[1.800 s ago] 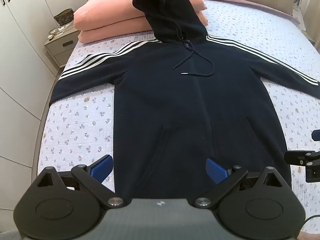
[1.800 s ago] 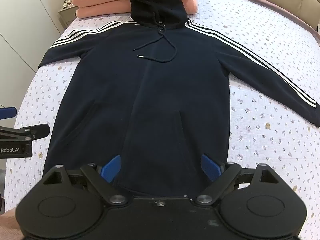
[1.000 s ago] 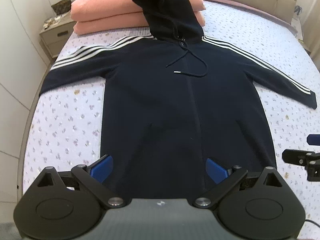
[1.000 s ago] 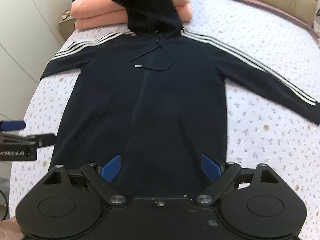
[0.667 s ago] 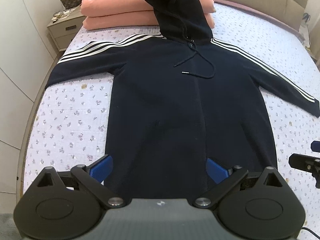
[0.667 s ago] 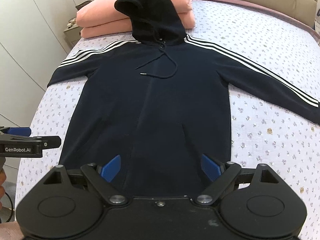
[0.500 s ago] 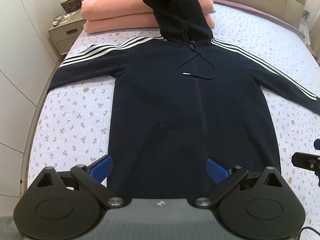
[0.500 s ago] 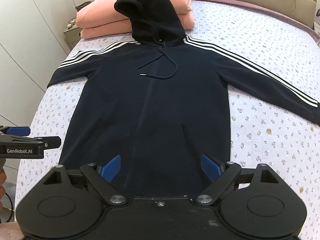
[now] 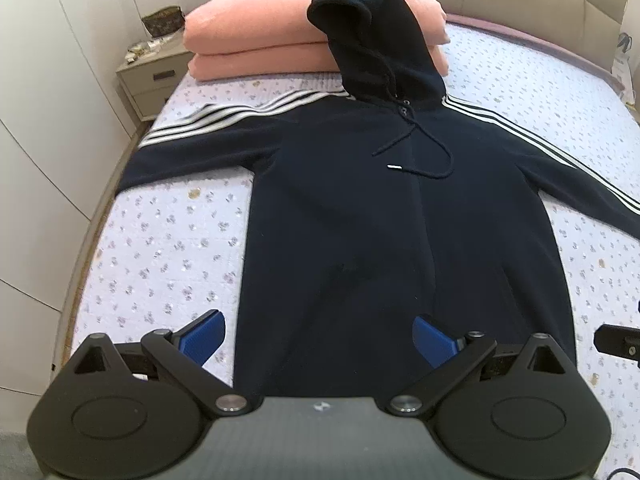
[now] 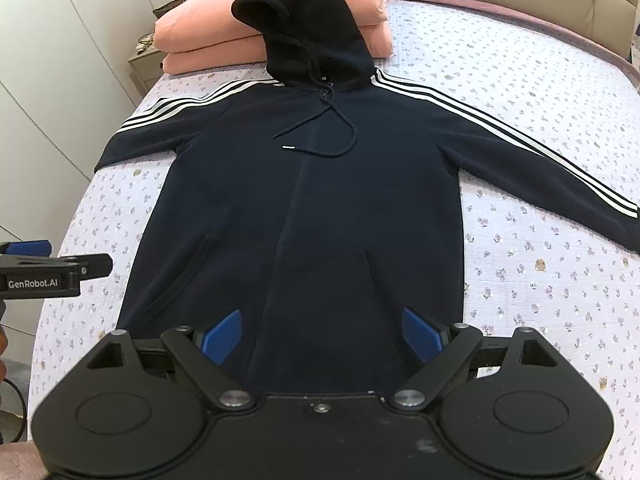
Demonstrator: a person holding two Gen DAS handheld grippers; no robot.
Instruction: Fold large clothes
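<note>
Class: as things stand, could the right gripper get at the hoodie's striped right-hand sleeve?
Probably yes. The right gripper is open and empty, and the sleeve lies flat on the bedspread with nothing on it.

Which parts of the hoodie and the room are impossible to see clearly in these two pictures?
- Hoodie bottom hem: hidden in both views behind each gripper's own body.
- Right sleeve cuff: cut off by the frame edge in the left wrist view; visible in the right wrist view.
- Items on the nightstand: too small to identify.
- Pink bedding behind the hood: partly covered.
</note>
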